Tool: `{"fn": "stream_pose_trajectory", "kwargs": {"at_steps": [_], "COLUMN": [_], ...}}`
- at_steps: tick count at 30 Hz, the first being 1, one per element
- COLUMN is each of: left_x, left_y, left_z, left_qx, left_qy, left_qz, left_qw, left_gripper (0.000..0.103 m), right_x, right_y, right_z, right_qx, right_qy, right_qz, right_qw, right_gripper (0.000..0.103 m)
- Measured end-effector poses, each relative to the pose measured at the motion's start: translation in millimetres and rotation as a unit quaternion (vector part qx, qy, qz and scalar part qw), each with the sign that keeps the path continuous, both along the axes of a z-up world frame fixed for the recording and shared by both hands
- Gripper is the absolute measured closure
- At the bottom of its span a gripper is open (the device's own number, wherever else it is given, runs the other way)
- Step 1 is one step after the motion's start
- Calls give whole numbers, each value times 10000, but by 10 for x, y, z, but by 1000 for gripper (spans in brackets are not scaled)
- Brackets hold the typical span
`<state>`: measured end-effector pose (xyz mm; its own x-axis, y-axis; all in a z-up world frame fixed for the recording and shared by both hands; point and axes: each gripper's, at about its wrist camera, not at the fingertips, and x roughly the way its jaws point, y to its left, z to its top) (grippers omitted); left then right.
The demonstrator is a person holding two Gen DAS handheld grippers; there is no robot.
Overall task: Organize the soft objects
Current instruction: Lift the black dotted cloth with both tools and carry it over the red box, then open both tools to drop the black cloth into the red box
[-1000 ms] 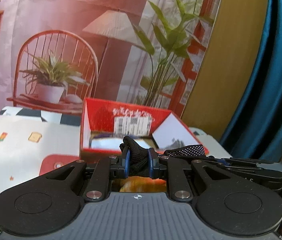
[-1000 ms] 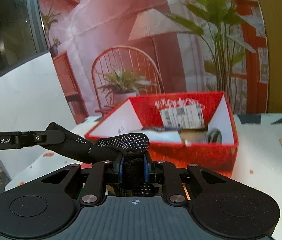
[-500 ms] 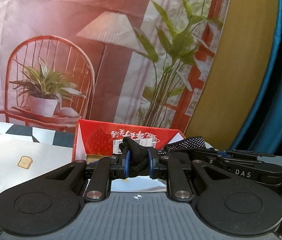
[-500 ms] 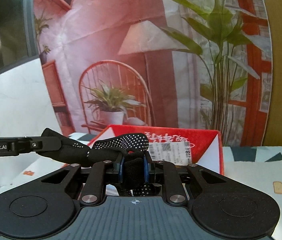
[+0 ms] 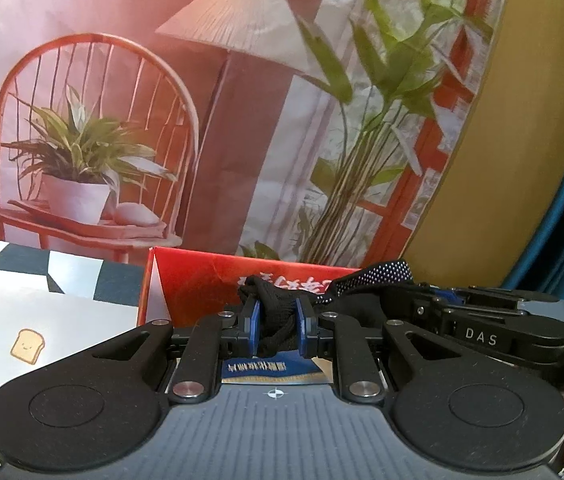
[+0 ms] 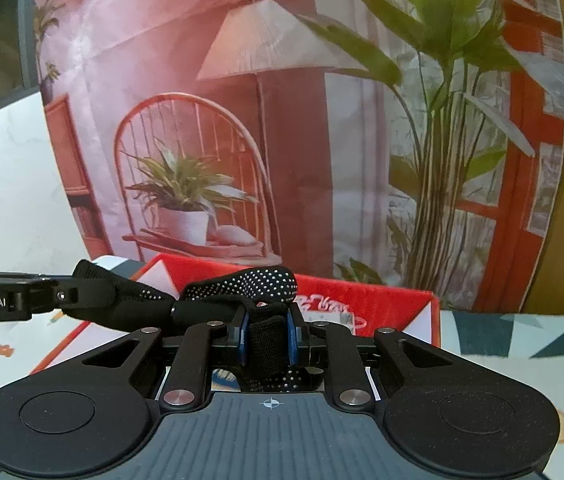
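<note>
One black glove [image 5: 277, 326] is clamped by two tools, the left tool [image 5: 277, 326] and right tool [image 6: 267, 338], near one red box [image 5: 201, 292].

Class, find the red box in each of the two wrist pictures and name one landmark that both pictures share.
Left wrist view: the red box sits low at centre, just behind the clamped black glove.
Right wrist view: the box sits low at centre, behind the glove.
Shared landmark: the printed lamp on the backdrop.
</note>
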<state>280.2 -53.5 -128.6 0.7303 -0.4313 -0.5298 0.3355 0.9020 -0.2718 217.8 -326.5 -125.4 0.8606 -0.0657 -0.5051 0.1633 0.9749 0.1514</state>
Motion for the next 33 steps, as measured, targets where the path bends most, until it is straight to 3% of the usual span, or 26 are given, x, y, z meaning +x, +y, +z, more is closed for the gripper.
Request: {"fn": "stream_pose_trajectory", "kwargs": {"at_steps": [9,18,21,23,28,33], "left_x": [248,284,282,270,204,66], "left_y": [6,-74,-92,-75,-20,27], "left_z": [-92,-182,-192,-182,-107,-21], "left_qx": [64,462,656,750,799,900], "left_qy": [126,173,167,116,35,-65], "left_qz": [-13,-80,-33,41,126,168], "left_qw": [9999,9987,9977,9971,9967,9958], "left_gripper": [84,82,72,53,51,40], "right_x": [330,391,370,351,268,136], "right_y": [-78,-81,-92,-106,-100,-63], "right_z": [-72,-212,-219,-203,-147,-88], "right_qx": [-193,-125,-123,-97,-111,-123], "right_qy": [298,689,745,749,763,769], "right_qz": [56,10,-91,-156,-189,-259], "right_qw": [9994,9975,9971,9970,9968,9966], "right_gripper": [86,83,73,70,54,36]}}
